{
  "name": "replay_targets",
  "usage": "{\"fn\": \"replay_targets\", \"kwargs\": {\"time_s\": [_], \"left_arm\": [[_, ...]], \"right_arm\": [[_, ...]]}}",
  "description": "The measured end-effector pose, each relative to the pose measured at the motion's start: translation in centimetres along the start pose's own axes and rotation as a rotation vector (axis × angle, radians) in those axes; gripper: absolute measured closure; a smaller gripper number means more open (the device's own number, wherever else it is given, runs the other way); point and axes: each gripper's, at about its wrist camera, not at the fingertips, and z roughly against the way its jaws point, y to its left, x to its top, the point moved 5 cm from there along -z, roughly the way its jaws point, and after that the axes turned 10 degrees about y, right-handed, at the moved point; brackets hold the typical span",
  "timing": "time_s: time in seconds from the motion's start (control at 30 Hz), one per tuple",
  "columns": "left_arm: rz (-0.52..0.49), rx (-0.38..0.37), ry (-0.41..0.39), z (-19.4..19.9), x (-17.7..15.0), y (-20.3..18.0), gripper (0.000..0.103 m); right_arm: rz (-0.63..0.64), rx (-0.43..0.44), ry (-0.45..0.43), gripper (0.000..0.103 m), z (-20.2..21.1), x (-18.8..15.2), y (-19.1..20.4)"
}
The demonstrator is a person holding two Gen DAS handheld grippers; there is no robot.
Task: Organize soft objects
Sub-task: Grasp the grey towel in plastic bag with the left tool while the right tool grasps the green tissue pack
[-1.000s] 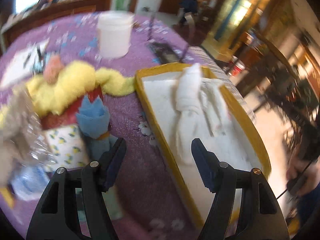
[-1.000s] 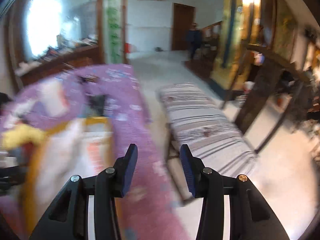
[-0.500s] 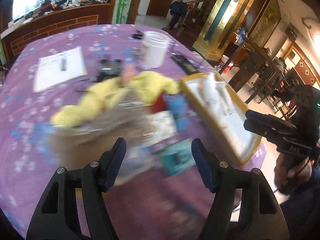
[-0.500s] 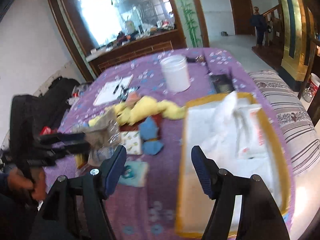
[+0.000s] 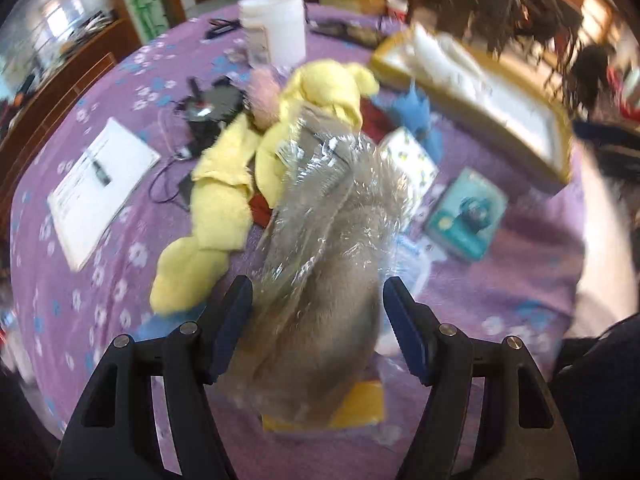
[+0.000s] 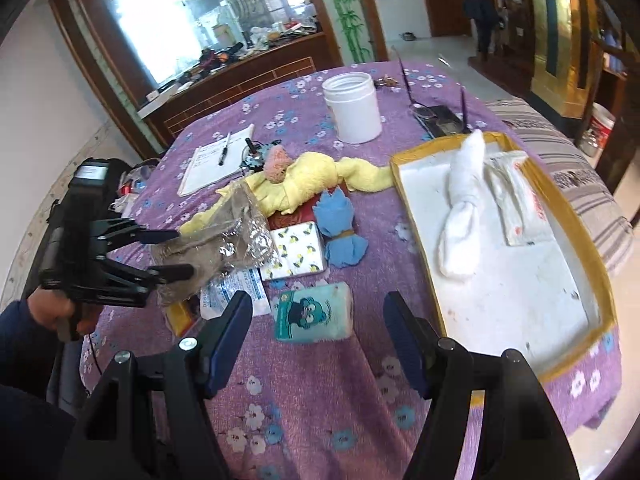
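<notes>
Left gripper [image 5: 318, 320]: jaws apart, straddling a grey-brown furry thing in a clear plastic bag [image 5: 332, 240] at lower centre of the left wrist view; pads not seen pressing on it, contact not clear through blur. Same gripper [image 6: 172, 252] seen at left of the right wrist view, gripped by a hand [image 6: 60, 312] in a dark sleeve, bag [image 6: 216, 244] between its fingers

Right gripper [image 6: 318, 320]: jaws apart and bare, over purple flowered worktop [image 6: 320, 408]. Just beyond, at centre frame, lay a teal tissue pack [image 6: 314, 312]

Further up, a white pack with yellow prints [image 6: 294, 254], touching a blue cloth bundle [image 6: 340, 228] on its right. Behind these, stretched across mid-frame, a long yellow plush [image 6: 316, 178] with a pink fuzzy ball [image 6: 277, 164] on top

Right of frame: a yellow-rimmed tray [image 6: 600, 280] holding a knotted white cloth [image 6: 462, 200] and a white packet [image 6: 516, 200] side by side

Upper centre: a white tub [image 6: 354, 106], upright; to its left a notepad [image 6: 212, 162] with a pen on it
</notes>
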Motion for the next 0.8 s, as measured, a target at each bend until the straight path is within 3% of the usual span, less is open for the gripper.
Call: {"fn": "replay_targets", "kwargs": {"time_s": [0.1,0.17,0.2,0.27,0.33,0.5,0.7,0.8], "left_arm": [[0.004,0.016,-0.006,-1.3,1.2,-0.1,0.035],[0.117,-0.064,-0.019,-1.7,1.6,1.0,0.037],[0.182,-0.110,-0.043,-1.6,1.6,1.6,0.042],[0.283,-0.167,-0.067,-1.3,1.1,2.5,0.063],[0.350,-0.196,-0.090,-0.6,0.5,3.0,0.069],[0.450,-0.321,-0.189,3.4,-2.3,3.4,0.069],[0.495,-0.308,-0.228,6.3,-5.3,3.5,0.069],[0.549,-0.307,-0.229,6.5,-7.3,4.0,0.068]], "right_arm": [[-0.013,-0.004,0.019,0.035,-0.2,-0.6,-0.1],[-0.020,0.010,0.039,0.035,-0.6,-0.9,0.1],[-0.022,0.014,0.048,0.034,-0.9,-0.9,0.1],[-0.010,0.017,0.075,0.029,-2.0,-1.0,0.4],[0.002,-0.008,0.102,0.028,-3.2,-1.1,0.6],[0.084,-0.058,0.166,0.027,-7.0,0.0,1.1],[0.094,-0.048,0.204,0.027,-11.7,2.6,0.5],[0.088,0.001,0.260,0.028,-13.2,2.5,1.0]]}}
